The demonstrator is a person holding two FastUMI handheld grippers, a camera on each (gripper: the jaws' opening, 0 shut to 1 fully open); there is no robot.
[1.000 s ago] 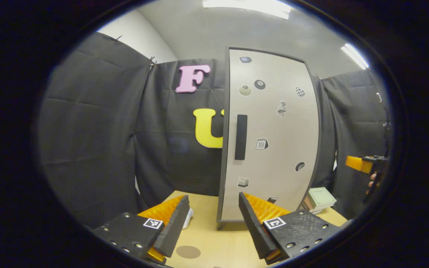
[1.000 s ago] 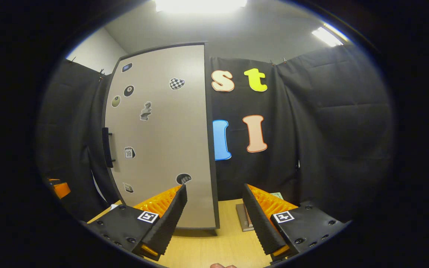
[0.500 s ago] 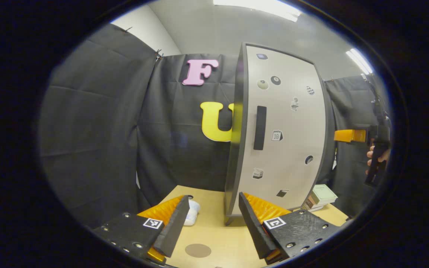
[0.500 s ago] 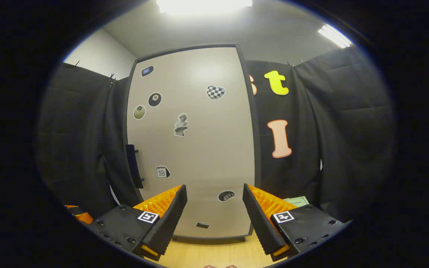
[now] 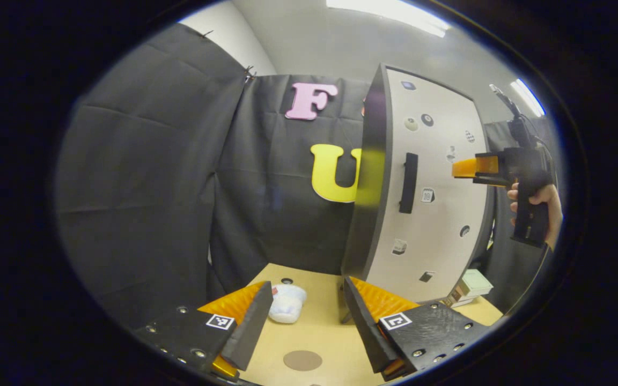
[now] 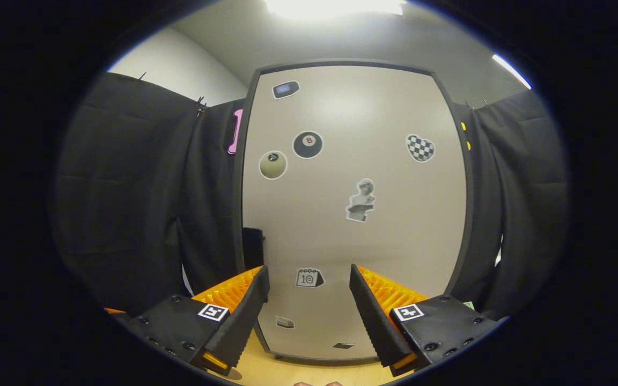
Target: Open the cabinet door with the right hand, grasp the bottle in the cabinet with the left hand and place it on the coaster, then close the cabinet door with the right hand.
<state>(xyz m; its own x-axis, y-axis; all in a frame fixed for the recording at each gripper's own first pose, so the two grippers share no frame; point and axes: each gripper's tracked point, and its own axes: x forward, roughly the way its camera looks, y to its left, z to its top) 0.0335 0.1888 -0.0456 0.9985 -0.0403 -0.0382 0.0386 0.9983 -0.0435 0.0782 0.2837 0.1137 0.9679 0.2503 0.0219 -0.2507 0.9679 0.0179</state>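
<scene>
Cabinet door (image 6: 352, 214) shut; right gripper (image 6: 309, 316) gapes before it.

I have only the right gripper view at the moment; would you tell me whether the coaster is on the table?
Observer: Yes. A round brown coaster lies on the table, close to the open left hand-held gripper.
Operator: Thank you. Where is my hand-held gripper relative to the door handle?
Observer: The right hand-held gripper is level with the upper part of the handle, to its right, not touching it.
Operator: Anything near the coaster?
Observer: A white crumpled object lies beyond it.
</scene>
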